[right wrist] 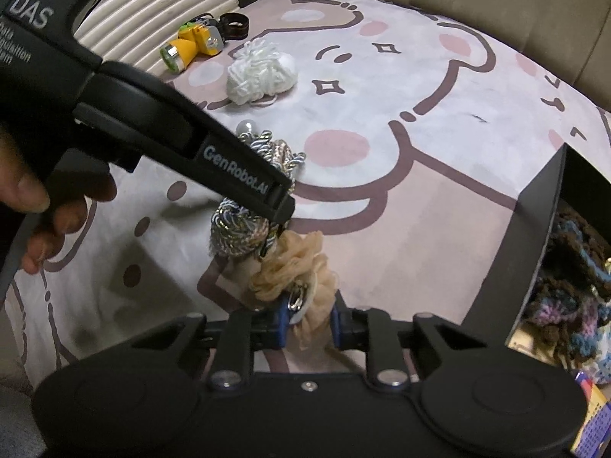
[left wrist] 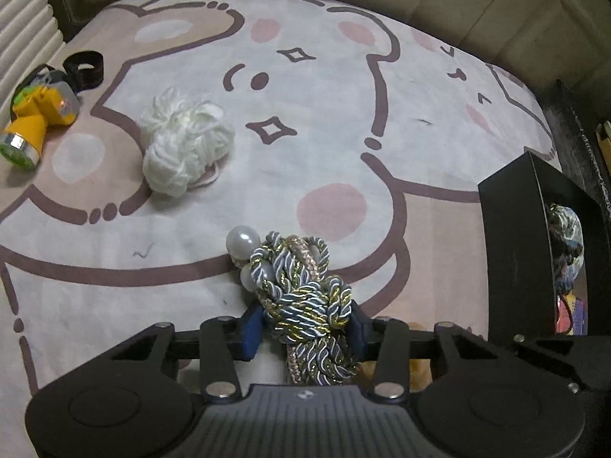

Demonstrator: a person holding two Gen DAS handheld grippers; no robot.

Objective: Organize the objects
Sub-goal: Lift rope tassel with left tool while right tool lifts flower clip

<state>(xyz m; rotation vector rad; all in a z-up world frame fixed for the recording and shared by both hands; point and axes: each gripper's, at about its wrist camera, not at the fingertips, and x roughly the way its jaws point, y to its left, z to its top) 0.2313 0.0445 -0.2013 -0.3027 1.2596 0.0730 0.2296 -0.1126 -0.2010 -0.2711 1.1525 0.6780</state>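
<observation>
A bundle of twisted cord (left wrist: 305, 297), grey-blue with gold and white strands and a paler pink braid woven in, is gripped between the blue pads of the left gripper (left wrist: 305, 328). Two pearl beads (left wrist: 243, 242) sit at its upper left edge. The bundle is held just above a bedspread (left wrist: 343, 114) printed with cartoon bears.

In the right wrist view the same cord (right wrist: 236, 229) is seen from the side, partly hidden by the left gripper's black body (right wrist: 191, 141) (marked "GenRobot.AI"), with the person's left hand (right wrist: 42, 206) around the handle. Just beside the cord, a peach mesh ruffle (right wrist: 294, 267) with a metal clip is clamped by the right gripper (right wrist: 307, 324); only a sliver of it appears in the left view.

A ball of white yarn (left wrist: 185, 149), a yellow headlamp (left wrist: 36, 114) and a black strap (left wrist: 84, 66) lie well apart on the far left. A black box (left wrist: 534, 244) at the right holds crocheted yarn items (right wrist: 573, 278), seen more fully from the right wrist.
</observation>
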